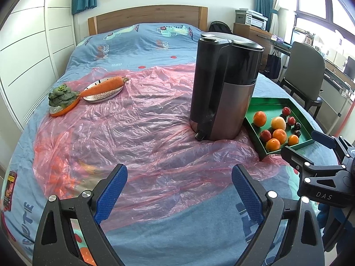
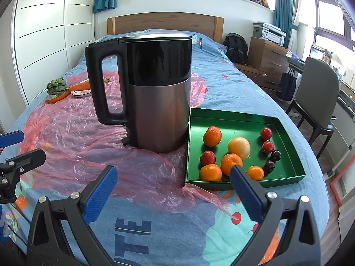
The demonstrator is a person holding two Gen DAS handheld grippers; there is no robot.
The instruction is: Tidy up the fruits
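Left view: my left gripper (image 1: 179,190) hangs wide open, empty, over pink plastic sheet (image 1: 133,133); kettle (image 1: 224,86) ahead, green tray (image 1: 261,106) of fruits at its right. Right view: my right gripper (image 2: 173,190) gapes empty just before that tray (image 2: 233,115), 5 oranges (image 2: 212,136) inside.

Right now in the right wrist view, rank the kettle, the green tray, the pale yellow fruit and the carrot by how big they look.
1. kettle
2. green tray
3. pale yellow fruit
4. carrot, though it sits farther back and partly hidden by the kettle handle, so that rank is unsure.
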